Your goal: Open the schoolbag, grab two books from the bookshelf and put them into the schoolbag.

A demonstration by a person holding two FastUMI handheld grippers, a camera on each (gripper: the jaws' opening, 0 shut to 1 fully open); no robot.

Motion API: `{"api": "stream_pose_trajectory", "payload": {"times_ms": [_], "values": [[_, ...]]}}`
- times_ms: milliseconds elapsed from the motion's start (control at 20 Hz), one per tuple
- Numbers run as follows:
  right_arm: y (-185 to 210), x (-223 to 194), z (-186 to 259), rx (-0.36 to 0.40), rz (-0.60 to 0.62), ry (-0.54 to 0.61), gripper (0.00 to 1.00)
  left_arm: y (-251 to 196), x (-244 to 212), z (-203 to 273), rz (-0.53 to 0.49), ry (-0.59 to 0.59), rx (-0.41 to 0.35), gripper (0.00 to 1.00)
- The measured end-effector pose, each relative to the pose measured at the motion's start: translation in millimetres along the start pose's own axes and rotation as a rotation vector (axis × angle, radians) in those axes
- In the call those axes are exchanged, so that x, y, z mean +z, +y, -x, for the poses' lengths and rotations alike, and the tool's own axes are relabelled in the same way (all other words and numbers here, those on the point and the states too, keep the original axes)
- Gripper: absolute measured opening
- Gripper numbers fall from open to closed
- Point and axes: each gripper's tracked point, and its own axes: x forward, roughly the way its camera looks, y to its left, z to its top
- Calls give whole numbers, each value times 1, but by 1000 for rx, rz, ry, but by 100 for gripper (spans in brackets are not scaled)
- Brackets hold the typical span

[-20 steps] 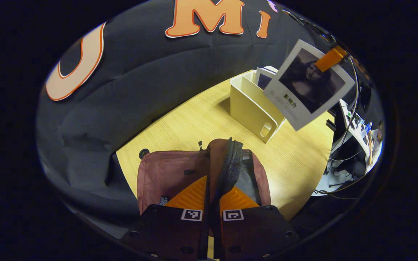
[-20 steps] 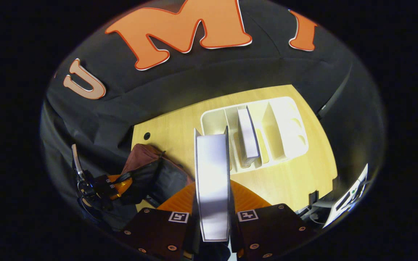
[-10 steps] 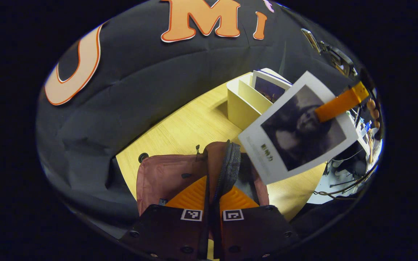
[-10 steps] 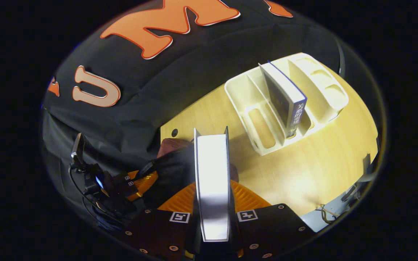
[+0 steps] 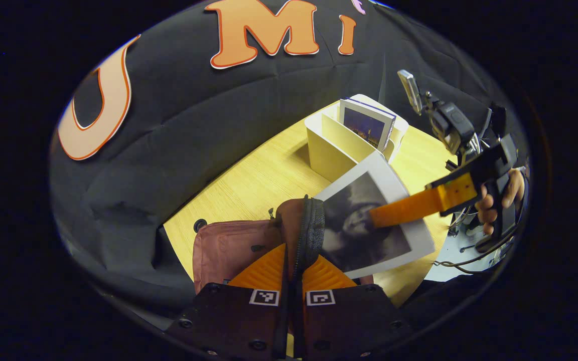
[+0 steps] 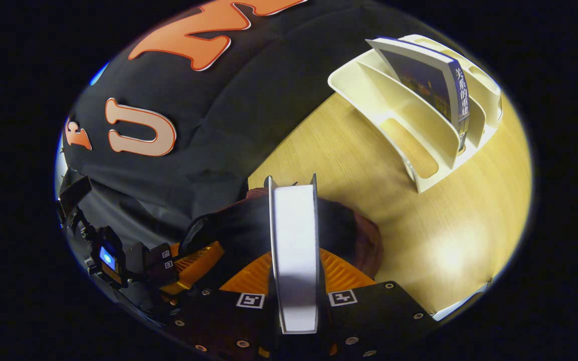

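While the left claw (image 5: 291,271) pinches the zippered rim of the brown schoolbag (image 5: 229,245) and holds its mouth open, the right claw (image 6: 294,281) grips a white-edged book (image 6: 293,250) between both orange fingers and carries it over the bag. From the left gripper view, that book's cover, a dark portrait on white, hangs tilted just beside the bag's opening, its lower corner at or just inside the rim; whether it touches the fabric cannot be told. A hand (image 5: 494,200) holds the right claw's handle at the far right of that view.

A second book (image 6: 429,85), with a dark blue cover, stands leaning in a middle slot of the cream bookshelf (image 6: 394,105), which sits on the wooden tabletop (image 6: 369,175) well apart from the bag.

By the look of things, the step in hand is putting the first book into the schoolbag: the bag is open, one book is out of the shelf, one remains. The next move likely calls for lowering the book edge-first through the gap while the left claw keeps the rim pulled wide, then letting go only once the book sits inside.
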Motion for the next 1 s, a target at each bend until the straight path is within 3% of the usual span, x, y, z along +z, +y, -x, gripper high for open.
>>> {"api": "stream_pose_trajectory", "payload": {"times_ms": [400, 700, 800, 900, 950, 1000], "values": [[0, -51, -79, 85, -79, 68, 31, -19, 9, 5, -3, -61, -41, 6], [-4, -60, -105, 150, -153, 69, 31, -29, 7, 4, 21, -76, -53, 6], [-2, -64, -108, 129, -176, 92, 31, -22, 8, 3, 34, -74, -36, 6], [-6, -64, -101, 104, -144, 97, 23, -18, 9, 4, 46, -80, -24, 6], [-10, -63, -93, 93, -125, 104, 37, -15, 10, 4, 51, -82, -20, 6], [-17, -64, -91, 72, -114, 107, 39, -15, 10, 4, 58, -81, -20, 5]]}}
